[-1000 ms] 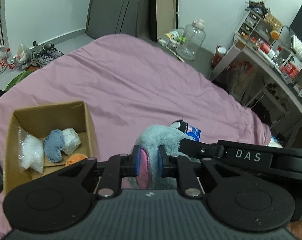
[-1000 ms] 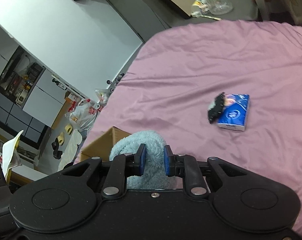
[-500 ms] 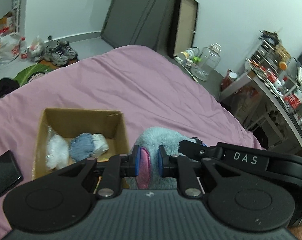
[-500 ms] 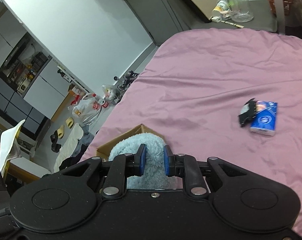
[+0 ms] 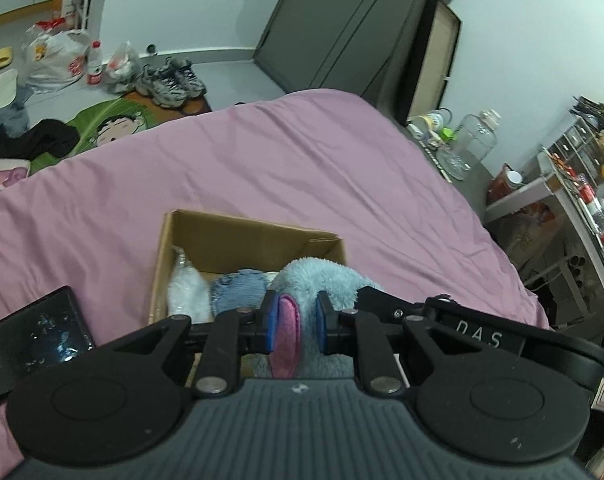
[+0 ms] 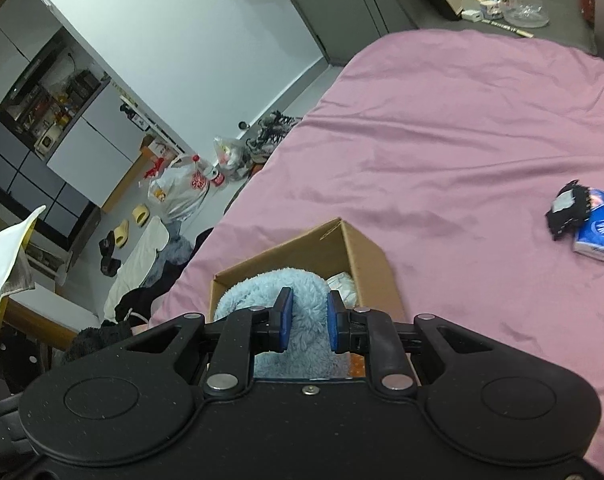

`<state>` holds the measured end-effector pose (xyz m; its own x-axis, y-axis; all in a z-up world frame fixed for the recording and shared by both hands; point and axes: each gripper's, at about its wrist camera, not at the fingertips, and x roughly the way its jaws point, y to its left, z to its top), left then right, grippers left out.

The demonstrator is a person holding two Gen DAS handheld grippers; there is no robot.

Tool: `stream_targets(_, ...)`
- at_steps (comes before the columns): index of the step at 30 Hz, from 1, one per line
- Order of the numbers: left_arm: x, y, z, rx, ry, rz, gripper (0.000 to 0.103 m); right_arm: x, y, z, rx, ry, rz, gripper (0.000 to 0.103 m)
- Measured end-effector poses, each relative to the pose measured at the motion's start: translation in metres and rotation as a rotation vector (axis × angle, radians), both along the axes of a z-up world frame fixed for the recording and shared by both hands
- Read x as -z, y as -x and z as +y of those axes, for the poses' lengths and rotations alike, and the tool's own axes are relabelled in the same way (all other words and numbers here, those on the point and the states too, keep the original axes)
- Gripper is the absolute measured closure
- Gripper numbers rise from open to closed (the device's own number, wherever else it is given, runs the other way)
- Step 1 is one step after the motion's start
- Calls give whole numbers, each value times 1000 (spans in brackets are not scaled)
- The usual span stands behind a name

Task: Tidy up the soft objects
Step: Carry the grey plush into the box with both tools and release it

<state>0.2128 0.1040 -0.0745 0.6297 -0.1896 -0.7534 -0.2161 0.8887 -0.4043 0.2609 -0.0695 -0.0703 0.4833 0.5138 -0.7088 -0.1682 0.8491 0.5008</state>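
Plush toy carried over the box

The plush toy (image 5: 322, 280), pale blue and fluffy with a pink part, hangs above the open cardboard box (image 5: 238, 232) on the bed (image 5: 302, 160), pinched by both the left hand-held gripper (image 5: 293, 320) and the right hand-held gripper (image 6: 306, 320). The step looks like placing; next, lower it beside the soft things already inside and let both go

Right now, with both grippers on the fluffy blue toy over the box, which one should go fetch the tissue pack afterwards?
Probably the right gripper. The tissue pack lies on the bedspread to its right; the left view shows no pack, only the box and plush toy.
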Motion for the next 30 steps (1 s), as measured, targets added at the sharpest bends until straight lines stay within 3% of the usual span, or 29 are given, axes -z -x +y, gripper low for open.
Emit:
stream_targets(6, 20, -7, 19, -7, 35, 62, 86, 14, -5, 15, -17, 23, 36, 85)
stream_targets(15, 20, -10, 30, -32, 39, 77, 83, 25, -7, 20, -41, 10, 90, 83)
stream_targets(24, 13, -13, 30, -56, 26, 64, 78, 11, -1, 4, -66, 1, 74, 82)
stream_targets(30, 5, -10, 20, -40, -8, 45, 65, -3, 6, -23, -60, -7, 45, 77)
